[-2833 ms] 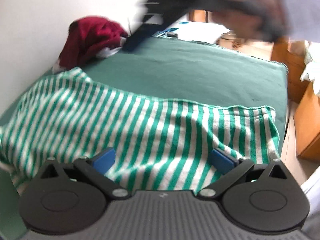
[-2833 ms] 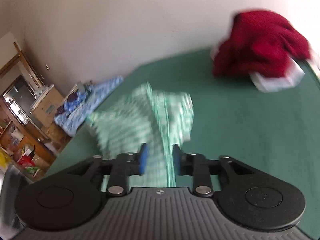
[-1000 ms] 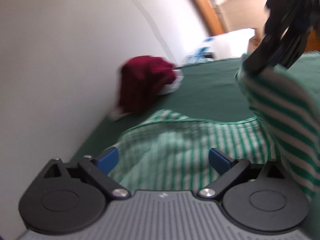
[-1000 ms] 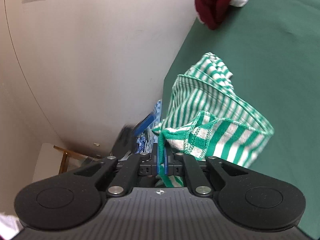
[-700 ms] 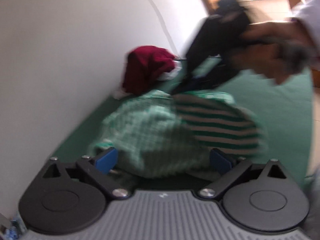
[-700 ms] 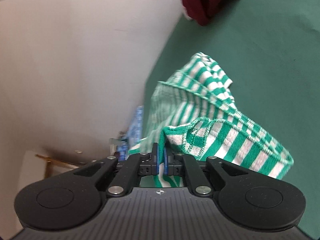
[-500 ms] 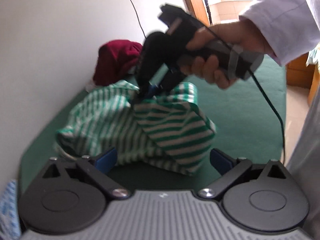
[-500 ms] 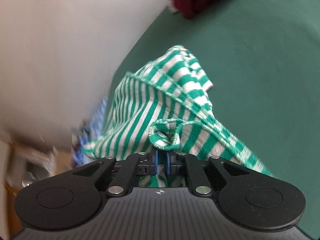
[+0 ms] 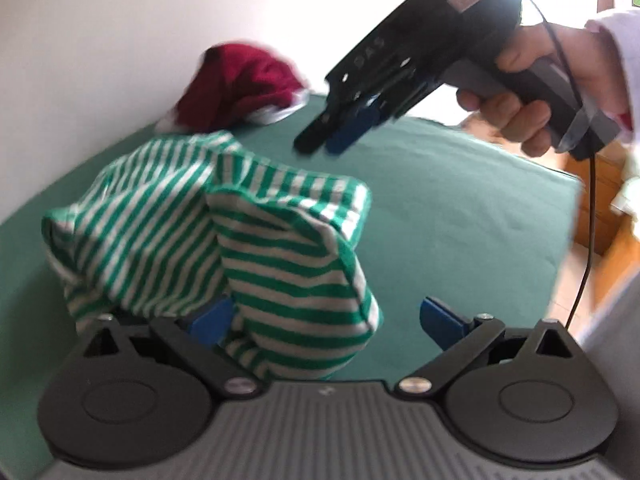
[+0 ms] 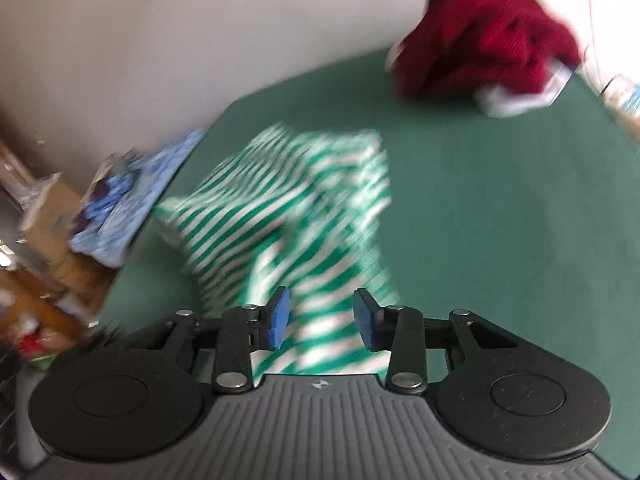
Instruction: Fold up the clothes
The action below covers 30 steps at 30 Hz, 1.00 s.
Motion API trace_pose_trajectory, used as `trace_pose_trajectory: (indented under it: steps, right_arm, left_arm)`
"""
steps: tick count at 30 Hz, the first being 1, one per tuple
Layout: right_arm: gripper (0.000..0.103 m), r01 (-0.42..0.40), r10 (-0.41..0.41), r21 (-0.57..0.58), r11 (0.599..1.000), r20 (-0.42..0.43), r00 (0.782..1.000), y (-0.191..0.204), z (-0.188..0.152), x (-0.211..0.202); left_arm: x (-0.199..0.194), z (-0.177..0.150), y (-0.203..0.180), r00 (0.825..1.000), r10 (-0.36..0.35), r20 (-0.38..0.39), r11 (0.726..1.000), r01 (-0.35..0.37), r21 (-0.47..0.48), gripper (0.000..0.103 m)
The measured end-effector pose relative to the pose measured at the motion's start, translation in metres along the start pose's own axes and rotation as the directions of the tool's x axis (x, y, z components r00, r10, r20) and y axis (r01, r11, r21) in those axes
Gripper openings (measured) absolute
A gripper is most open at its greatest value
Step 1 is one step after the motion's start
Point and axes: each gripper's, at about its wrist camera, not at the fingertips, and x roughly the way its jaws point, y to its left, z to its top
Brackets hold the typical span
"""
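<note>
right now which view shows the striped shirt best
The left wrist view: the striped shirt is sharp there, its folds and hems clear on the green surface. The right wrist view shows it motion-blurred, partly behind that claw's fingers.

Bright daylight glare upper right; motion blur, fisheye-bent edges.

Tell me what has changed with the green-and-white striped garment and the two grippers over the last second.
The right gripper has let go of the green-and-white striped garment; its jaws are opening and it has lifted clear. The garment has dropped into a loose heap on the green cover. The left gripper stays open behind it, and the dark red garment stays by the wall.
</note>
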Motion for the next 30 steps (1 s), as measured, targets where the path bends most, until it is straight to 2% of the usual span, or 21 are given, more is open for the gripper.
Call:
trace_pose_trajectory:
  steps: [5, 7, 9, 11, 12, 13, 14, 15, 16, 18, 21, 24, 26, 28, 30]
  right_arm:
    - [0.041, -0.025, 0.02, -0.179, 0.984, -0.032, 0.999, -0.009, 0.008, 0.025]
    - [0.04, -0.074, 0.061, -0.21, 0.975, -0.067, 0.996, -0.011, 0.005, 0.036]
    - [0.034, -0.083, 0.062, -0.233, 0.969, -0.097, 0.993, -0.012, 0.002, 0.044]
    - [0.022, -0.1, 0.074, -0.231, 0.968, -0.12, 0.99, -0.016, 0.0, 0.047]
    - [0.019, -0.113, 0.087, -0.217, 0.97, -0.127, 0.988, -0.019, -0.001, 0.046]
    - [0.01, -0.126, 0.1, -0.202, 0.971, -0.135, 0.986, -0.022, -0.002, 0.044]
    - [0.007, -0.14, 0.113, -0.201, 0.97, -0.137, 0.984, -0.024, -0.001, 0.041]
    - [0.007, -0.15, 0.125, -0.198, 0.969, -0.131, 0.983, -0.024, 0.0, 0.037]
    - [0.005, -0.162, 0.14, -0.186, 0.969, -0.124, 0.982, -0.026, 0.002, 0.033]
    - [0.005, -0.172, 0.156, -0.169, 0.97, -0.104, 0.982, -0.03, 0.005, 0.022]
    - [0.005, -0.154, 0.14, -0.178, 0.972, -0.09, 0.986, -0.036, 0.002, 0.013]
    - [0.005, -0.125, 0.109, -0.183, 0.975, -0.095, 0.989, -0.041, -0.008, 0.021]
    - [0.005, -0.101, 0.084, -0.183, 0.978, -0.1, 0.991, -0.044, -0.015, 0.029]
    - [0.005, -0.095, 0.078, -0.171, 0.981, -0.105, 0.991, -0.046, -0.018, 0.035]
    - [0.007, -0.089, 0.073, -0.189, 0.978, -0.089, 0.993, -0.045, -0.018, 0.037]
  left_arm:
    - [0.012, 0.004, -0.022, 0.992, 0.121, -0.029, 0.991, -0.123, -0.05, 0.084]
    - [0.018, 0.003, -0.017, 0.987, 0.154, -0.055, 0.986, -0.157, -0.05, 0.081]
    - [0.018, 0.0, -0.002, 0.976, 0.203, -0.081, 0.975, -0.209, -0.077, 0.08]
    - [0.014, -0.001, 0.012, 0.97, 0.234, -0.061, 0.966, -0.24, -0.101, 0.078]
    - [0.011, -0.001, 0.017, 0.969, 0.243, -0.049, 0.963, -0.247, -0.104, 0.071]
    - [0.009, 0.0, 0.02, 0.968, 0.249, -0.042, 0.962, -0.252, -0.105, 0.054]
    - [0.007, 0.001, 0.024, 0.97, 0.238, -0.042, 0.964, -0.241, -0.112, 0.045]
    - [0.006, 0.004, 0.03, 0.978, 0.202, -0.048, 0.969, -0.207, -0.132, 0.026]
    - [0.004, 0.007, 0.036, 0.986, 0.158, -0.045, 0.973, -0.163, -0.163, 0.02]
    - [-0.006, 0.012, 0.046, 0.997, 0.083, -0.003, 0.975, -0.082, -0.208, 0.02]
    - [-0.006, 0.011, 0.061, 1.0, -0.012, 0.003, 0.969, 0.012, -0.246, 0.021]
    - [0.014, -0.006, 0.088, 0.994, -0.102, -0.034, 0.941, 0.085, -0.327, 0.022]
    - [0.016, -0.017, 0.108, 0.988, -0.156, -0.017, 0.908, 0.136, -0.397, 0.027]
    - [0.016, -0.022, 0.122, 0.986, -0.169, 0.001, 0.879, 0.151, -0.452, 0.028]
    - [0.016, -0.023, 0.127, 0.989, -0.144, -0.012, 0.873, 0.121, -0.473, 0.035]
